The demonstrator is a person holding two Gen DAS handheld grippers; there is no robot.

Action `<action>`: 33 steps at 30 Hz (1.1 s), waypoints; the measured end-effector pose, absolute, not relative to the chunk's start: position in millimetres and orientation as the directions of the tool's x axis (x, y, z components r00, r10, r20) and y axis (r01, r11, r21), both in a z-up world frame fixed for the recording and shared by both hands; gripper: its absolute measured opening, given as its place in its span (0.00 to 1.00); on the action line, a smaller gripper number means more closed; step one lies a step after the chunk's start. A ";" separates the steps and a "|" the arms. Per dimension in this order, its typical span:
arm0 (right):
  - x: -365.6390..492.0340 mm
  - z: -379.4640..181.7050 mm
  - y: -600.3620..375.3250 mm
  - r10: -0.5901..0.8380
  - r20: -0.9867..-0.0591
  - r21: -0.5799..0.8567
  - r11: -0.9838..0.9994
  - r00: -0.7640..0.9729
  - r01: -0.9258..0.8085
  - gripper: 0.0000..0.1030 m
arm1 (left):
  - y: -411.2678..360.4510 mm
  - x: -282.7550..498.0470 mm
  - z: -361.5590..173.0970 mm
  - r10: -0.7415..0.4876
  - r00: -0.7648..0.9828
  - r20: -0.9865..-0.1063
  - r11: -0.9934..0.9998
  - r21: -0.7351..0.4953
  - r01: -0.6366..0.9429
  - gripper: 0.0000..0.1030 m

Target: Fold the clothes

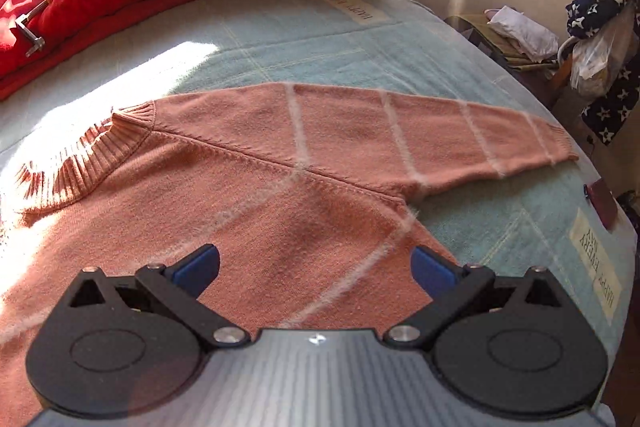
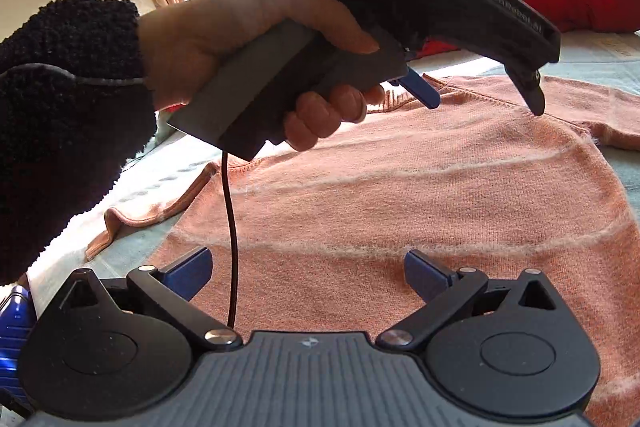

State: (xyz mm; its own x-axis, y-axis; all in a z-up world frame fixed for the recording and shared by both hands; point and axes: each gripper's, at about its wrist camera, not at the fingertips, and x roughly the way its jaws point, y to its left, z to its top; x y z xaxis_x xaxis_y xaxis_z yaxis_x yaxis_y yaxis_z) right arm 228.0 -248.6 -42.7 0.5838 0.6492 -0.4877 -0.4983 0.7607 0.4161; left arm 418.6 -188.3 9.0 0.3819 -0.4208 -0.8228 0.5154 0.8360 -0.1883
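Two open grippers over flat sweater point(image 1: 280, 203)

A salmon-pink knit sweater point(image 1: 248, 195) with thin white stripes lies flat on the bed, one sleeve point(image 1: 420, 135) stretched sideways.
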 end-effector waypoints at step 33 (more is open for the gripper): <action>220.1 -27.8 -255.5 0.628 -0.484 0.372 0.778 0.609 -0.506 1.00 | -90.0 363.7 37.9 -0.346 0.448 -0.824 0.893 -0.142 0.427 0.99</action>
